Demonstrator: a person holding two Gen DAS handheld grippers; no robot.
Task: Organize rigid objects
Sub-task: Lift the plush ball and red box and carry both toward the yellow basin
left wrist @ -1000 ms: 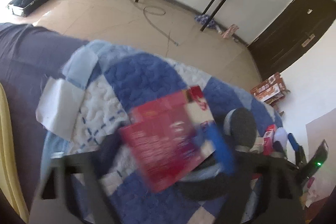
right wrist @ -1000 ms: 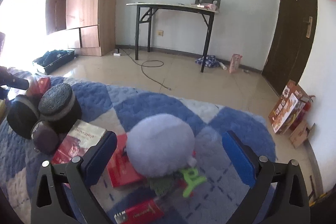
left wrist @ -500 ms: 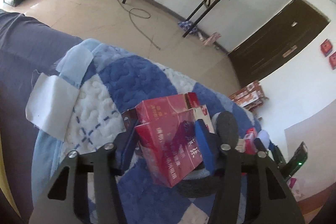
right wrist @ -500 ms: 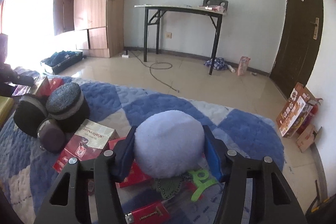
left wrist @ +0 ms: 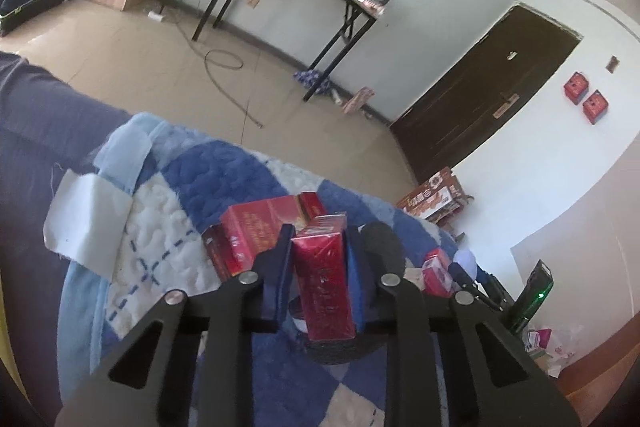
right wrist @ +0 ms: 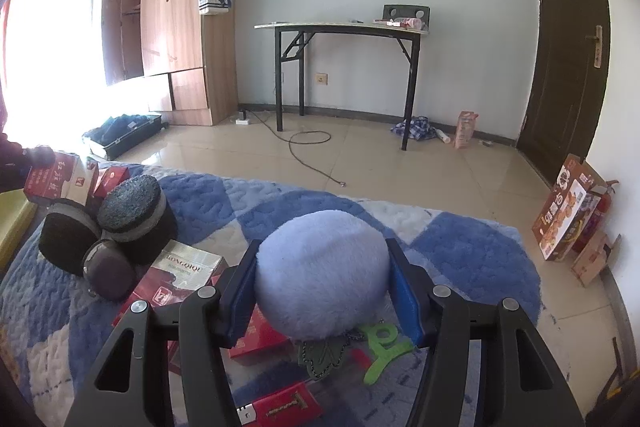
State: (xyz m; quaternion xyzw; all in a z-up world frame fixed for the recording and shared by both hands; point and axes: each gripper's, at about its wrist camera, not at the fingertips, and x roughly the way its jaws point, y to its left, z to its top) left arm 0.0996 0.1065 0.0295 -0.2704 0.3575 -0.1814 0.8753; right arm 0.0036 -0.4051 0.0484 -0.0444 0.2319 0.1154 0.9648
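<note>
In the left wrist view my left gripper point(left wrist: 319, 231) is shut on a narrow red box point(left wrist: 324, 283), which stands on edge between the blue pads just above the blue-and-white quilt point(left wrist: 208, 171). A second red box point(left wrist: 256, 227) lies close behind it to the left. In the right wrist view my right gripper point(right wrist: 321, 246) is shut on a lilac plush ball point(right wrist: 322, 267); both pads press into its sides. Under the ball lie red boxes point(right wrist: 260, 337), a green letter tag point(right wrist: 380, 347) and another red box point(right wrist: 280, 407).
Black round pads point(right wrist: 134, 211) and a dark purple one point(right wrist: 108, 269) sit left of the ball, beside a red-and-white box point(right wrist: 180, 279). More red boxes point(right wrist: 56, 181) lie at the quilt's far left. Beyond the quilt's edge are tiled floor, a folding table point(right wrist: 344, 27) and cartons point(right wrist: 568, 211).
My left gripper closed on the red box, which now stands on edge and sits slightly higher. My right gripper went from wide open to shut on the plush ball.
</note>
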